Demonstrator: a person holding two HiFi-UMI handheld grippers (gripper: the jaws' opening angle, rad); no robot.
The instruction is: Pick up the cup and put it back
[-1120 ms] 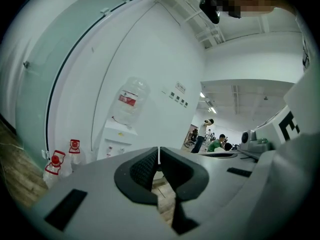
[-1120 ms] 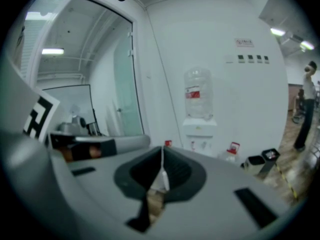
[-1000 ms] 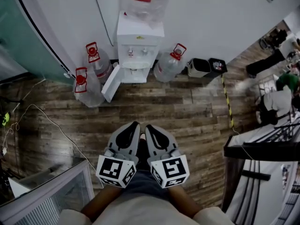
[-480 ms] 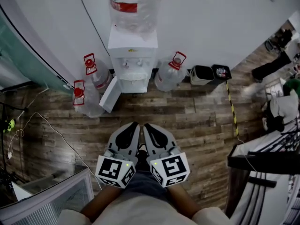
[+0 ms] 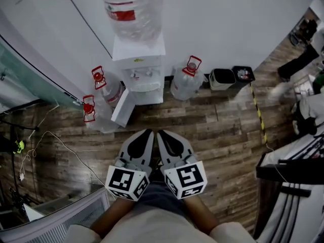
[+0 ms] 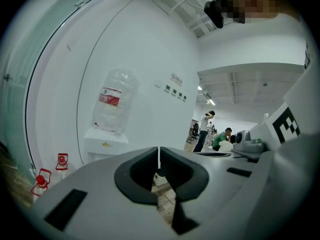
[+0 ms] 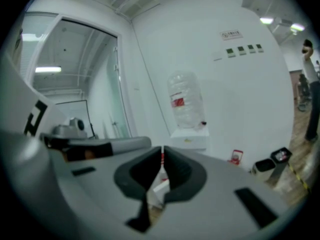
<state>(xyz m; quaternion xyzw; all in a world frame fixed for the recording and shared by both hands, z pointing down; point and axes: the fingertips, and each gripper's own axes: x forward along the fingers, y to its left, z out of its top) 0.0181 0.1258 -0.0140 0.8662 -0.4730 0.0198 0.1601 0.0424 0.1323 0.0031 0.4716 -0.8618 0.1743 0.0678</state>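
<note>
Nearing dispenser (image 5: 137, 65) (left tongs (image 5: 146, 132), right tongs (image 5: 161, 133) closed)

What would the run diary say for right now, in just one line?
left gripper: shut, empty | right gripper: shut, empty | ahead: water dispenser | cup: not in view

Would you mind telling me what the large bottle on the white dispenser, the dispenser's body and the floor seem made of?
Large clear bottle: likely see-through plastic; the wall shows through it. White dispenser body: smooth plastic or painted metal, evenly white. Brown plank floor: wood or wood-look laminate, with grain streaks and plank seams.
</note>
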